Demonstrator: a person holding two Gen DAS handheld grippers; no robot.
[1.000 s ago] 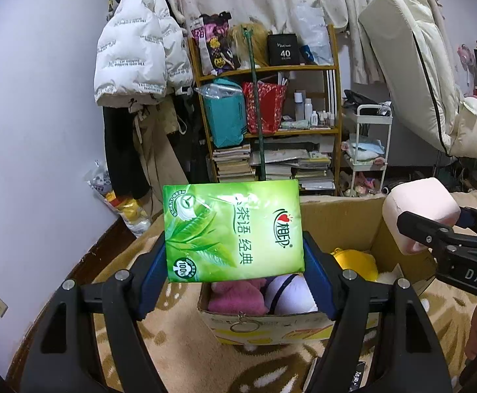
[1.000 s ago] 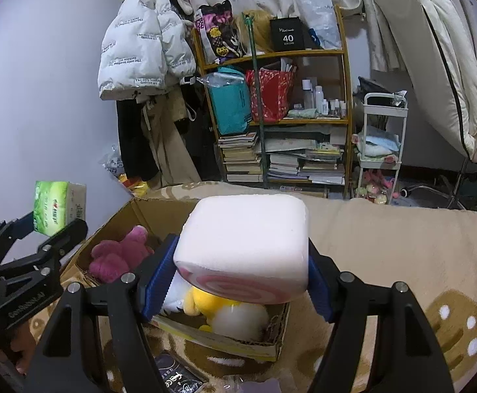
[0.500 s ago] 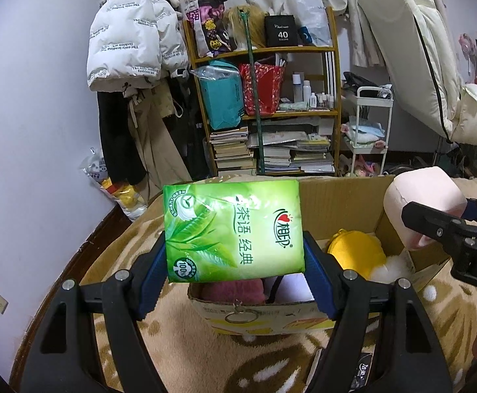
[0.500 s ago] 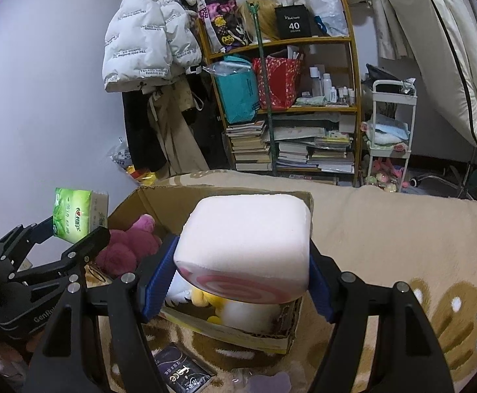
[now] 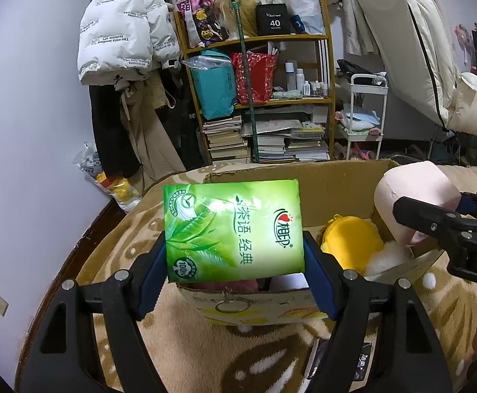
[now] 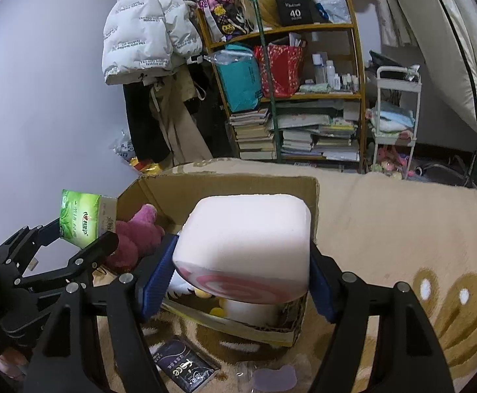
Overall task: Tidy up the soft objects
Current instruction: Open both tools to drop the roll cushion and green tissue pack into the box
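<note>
The green tissue pack point(image 5: 233, 231), glossy, printed with tea leaves and Chinese characters, is clamped flat-face-on between the blue pads of the left gripper point(image 5: 235, 262), held above the near left part of the cardboard box point(image 5: 333, 190). The pink foam cube point(image 6: 243, 245), soft-cornered with a red swirl on its near face, is pinched at both sides by the right gripper point(image 6: 241, 271) over the box's near right part. The left wrist view alone shows the yellow plush point(image 5: 353, 240) lying deep in the box with white fluff beside it, and the cube from the side; the right wrist view alone shows the magenta plush point(image 6: 137, 242) against the left wall, the pack's thin white edge, and a dark sachet point(image 6: 186, 365) on the patterned blanket point(image 6: 402, 229) just near of the box. The box's far flap stands upright; its near rim is low and worn. Open blanket stretches to the right of the box, while the far side is crowded by a bookshelf point(image 6: 291, 98) and a hanging white jacket point(image 5: 120, 29).
</note>
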